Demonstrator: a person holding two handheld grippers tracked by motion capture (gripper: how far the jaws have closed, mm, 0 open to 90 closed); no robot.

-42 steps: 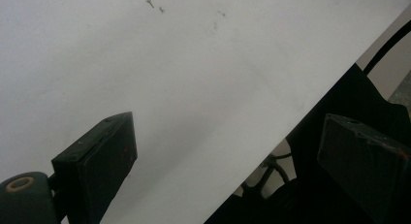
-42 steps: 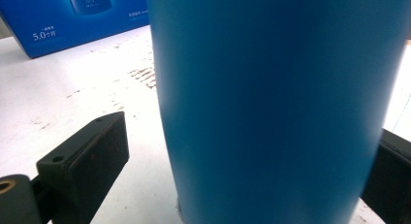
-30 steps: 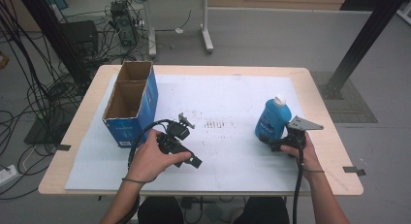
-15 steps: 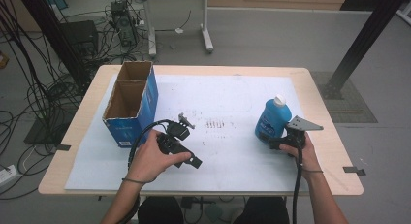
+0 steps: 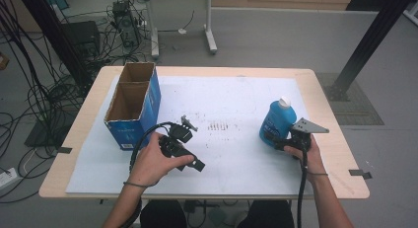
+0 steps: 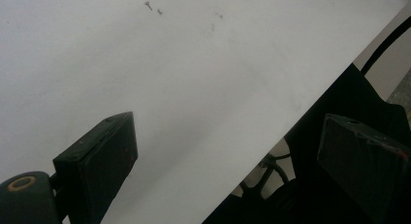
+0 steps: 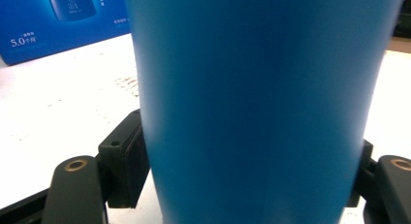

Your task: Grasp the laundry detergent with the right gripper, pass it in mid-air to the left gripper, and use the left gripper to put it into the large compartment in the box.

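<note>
A blue bottle (image 5: 276,123) with a white cap stands upright on the white sheet at the table's right. My right gripper (image 5: 277,143) is at its base, and its jaws have just been closing on it. In the right gripper view the bottle (image 7: 261,107) sits between the jaws with the pads (image 7: 127,161) against its sides. My left gripper (image 5: 190,156) rests in a hand near the table's front middle. Its jaws (image 6: 228,166) stand wide apart over the bare sheet, with nothing between them.
An open blue cardboard box (image 5: 133,104) stands at the left of the table, also seen behind the bottle as the box (image 7: 58,15). The white sheet (image 5: 226,95) covers most of the tabletop. The left gripper's jaws reach over the table's front edge (image 6: 271,136).
Both hands and the bottle keep their places. The right gripper's jaws look drawn in closer around the bottle's base.
</note>
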